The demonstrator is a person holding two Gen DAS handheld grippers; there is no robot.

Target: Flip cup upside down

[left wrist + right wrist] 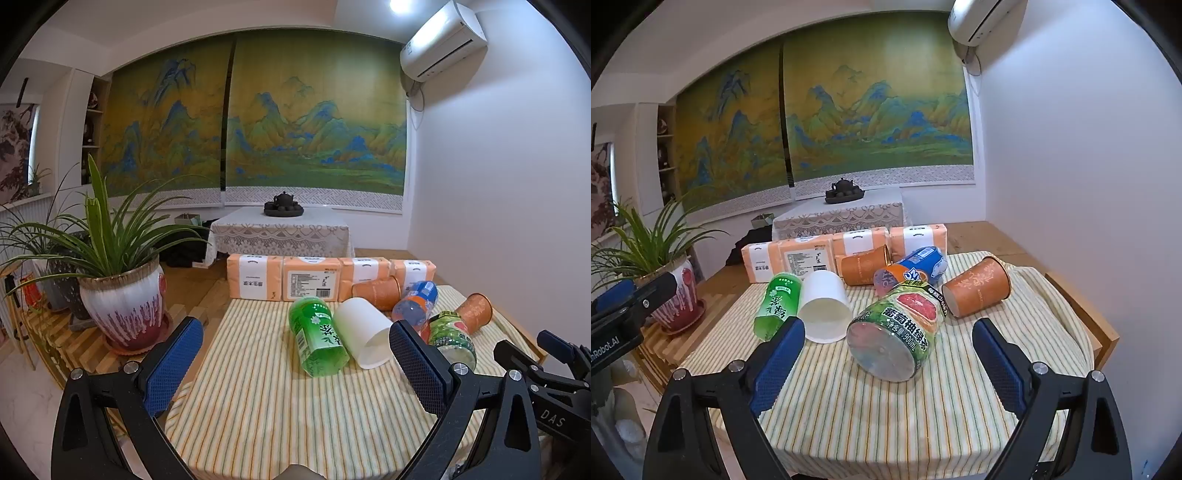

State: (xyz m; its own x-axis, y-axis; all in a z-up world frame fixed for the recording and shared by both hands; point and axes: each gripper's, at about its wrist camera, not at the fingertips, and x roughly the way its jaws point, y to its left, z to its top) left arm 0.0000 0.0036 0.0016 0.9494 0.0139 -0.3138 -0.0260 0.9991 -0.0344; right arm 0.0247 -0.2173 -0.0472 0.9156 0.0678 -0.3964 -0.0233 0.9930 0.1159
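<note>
- The left gripper [295,363] hovers above the near edge of the tabletop with its jaws spread wide and nothing between them; the white cup [364,332] sits just beyond, roughly on its line of sight.
- The right gripper [888,354] is likewise wide open and empty, looking over the near edge toward the grapefruit tea bottle [897,328], which lies on its side with its base facing the camera.
- The white cup lies on its side near the middle of the striped cloth [258,406], mouth turned toward the near edge, so it would need lifting and turning onto its rim.
- A green tea bottle [317,338] lies touching the cup's left flank, which probably leaves little room for a finger on that side.
- Two orange cups are also tipped over: one orange cup [977,288] toward the right edge, another orange cup [864,269] near the far edge against the tissue packs [820,254].
- A blue bottle [916,269] lies between the orange cups.
- Which cup is meant I cannot tell; the white one seems nearest the left gripper.
</note>
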